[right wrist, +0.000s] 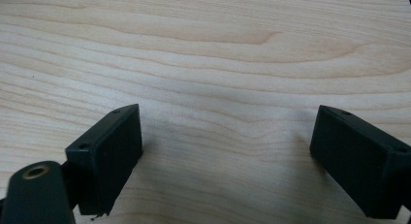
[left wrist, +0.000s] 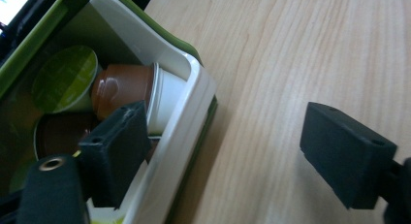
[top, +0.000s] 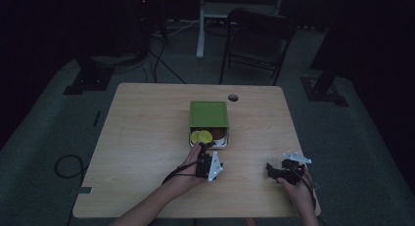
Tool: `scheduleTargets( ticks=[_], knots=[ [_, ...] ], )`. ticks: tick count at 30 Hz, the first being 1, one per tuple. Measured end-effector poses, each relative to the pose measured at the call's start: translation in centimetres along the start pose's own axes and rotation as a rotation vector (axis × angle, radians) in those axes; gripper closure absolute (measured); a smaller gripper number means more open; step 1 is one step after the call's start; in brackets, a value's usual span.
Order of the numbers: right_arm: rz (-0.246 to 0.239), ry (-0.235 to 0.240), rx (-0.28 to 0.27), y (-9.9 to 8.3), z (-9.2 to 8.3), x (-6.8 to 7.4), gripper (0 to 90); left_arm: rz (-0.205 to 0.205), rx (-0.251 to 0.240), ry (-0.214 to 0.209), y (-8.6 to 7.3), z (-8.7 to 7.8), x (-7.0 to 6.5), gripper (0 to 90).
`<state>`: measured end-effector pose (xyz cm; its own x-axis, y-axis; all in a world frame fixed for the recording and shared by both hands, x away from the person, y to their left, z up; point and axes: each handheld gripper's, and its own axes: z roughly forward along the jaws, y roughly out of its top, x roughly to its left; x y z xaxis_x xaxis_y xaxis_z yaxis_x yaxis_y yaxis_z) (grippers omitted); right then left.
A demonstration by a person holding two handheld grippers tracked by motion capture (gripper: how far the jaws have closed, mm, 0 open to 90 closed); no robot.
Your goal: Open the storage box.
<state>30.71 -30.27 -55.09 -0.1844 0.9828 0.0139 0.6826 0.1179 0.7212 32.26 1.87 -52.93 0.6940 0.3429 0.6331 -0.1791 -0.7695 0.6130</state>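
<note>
Coffee capsule box (top: 209, 113): a green box with a white inner tray (left wrist: 191, 115) is being shown near the middle of the wooden table (top: 147, 138), its green lid slid back so that the near end is standing open.
Contents: small coffee capsules are being seen lying loose in the tray; a brown capsule (left wrist: 123, 88) with a white rim is lying on its side, and a green foil-topped capsule (left wrist: 65, 78) is sitting just beside it.
Left gripper (top: 203, 148): it is being held at the tray's open end, one jaw inside the tray against the capsules and the other outside over bare table, so the tray's white wall is being straddled; the jaws are standing fairly wide apart and nothing is yet being pressed.
Right gripper (top: 274, 169): it is being rested well apart from the box, jaws spread wide over bare wood, nothing between them.
Handling: the capsules are being judged light, thin-walled and easily dented, with glossy sides likely to slip; the tray wall is being judged stiff and thin, a good hold.
Where to grip: the wall's rim is being favoured for the tray; for a single capsule, across its body below the rim.
Writing: no brand or lettering is being made out.
</note>
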Motion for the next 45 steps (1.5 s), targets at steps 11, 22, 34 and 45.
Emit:
scheduleTargets(
  ticks=[11, 22, 34, 45],
  knots=[
    [-0.004, 0.005, -0.002, 0.0, 0.0, 0.0, 12.2, 0.044, 0.029, 0.030, 0.3, 1.1, 0.2, 37.8],
    [-0.004, 0.005, -0.002, 0.0, 0.0, 0.0, 12.2, 0.128, 0.063, 0.066, 0.2, 2.1, -0.1, 44.4],
    [-0.004, 0.005, -0.002, 0.0, 0.0, 0.0, 12.2, 0.202, 0.081, 0.112, 0.5, 2.6, -0.4, 51.3],
    [-0.004, 0.005, -0.002, 0.0, 0.0, 0.0, 12.3, 0.289, 0.073, 0.173, 0.3, 2.7, -0.5, 67.3]
  ],
)
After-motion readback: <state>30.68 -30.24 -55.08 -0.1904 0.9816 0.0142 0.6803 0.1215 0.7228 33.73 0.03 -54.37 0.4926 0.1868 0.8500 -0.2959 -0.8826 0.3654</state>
